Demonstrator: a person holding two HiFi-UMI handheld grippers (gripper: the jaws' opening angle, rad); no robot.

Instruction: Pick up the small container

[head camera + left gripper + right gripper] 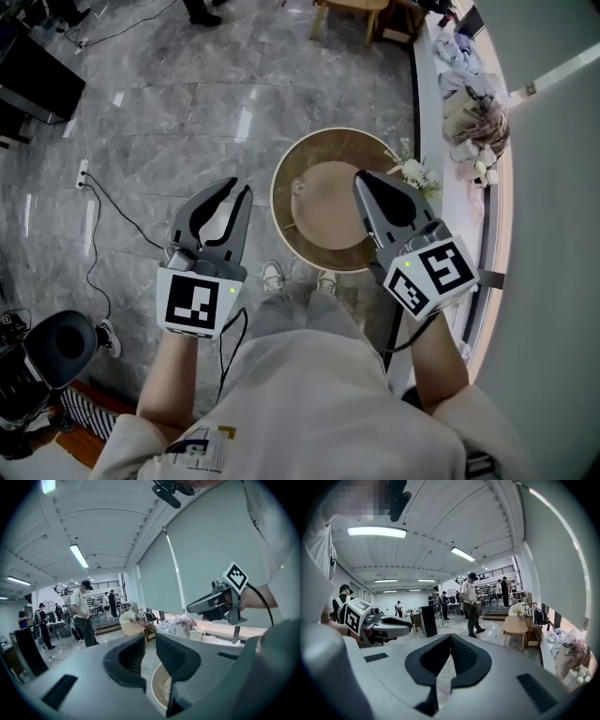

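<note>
A round brown table (281, 220) with a raised rim stands in front of me in the head view. Near its left edge lies a small pale thing (298, 186), too small to identify. My left gripper (240, 187) hovers over the floor left of the table, its jaws a narrow gap apart with nothing between them. In the left gripper view (150, 651) a piece of the table (161, 686) shows below the jaws. My right gripper (359, 176) hangs over the table's right half, its tips together and empty. In the right gripper view (450, 638) the jaws meet, aimed across the hall.
A white ledge (427, 89) along the right wall holds flowers (414, 174) and crumpled cloths (473, 117). A cable (103, 202) runs over the grey floor at left. A black stool (61, 342) stands at lower left, a wooden chair (352, 11) at the far end. People (471, 604) stand in the hall.
</note>
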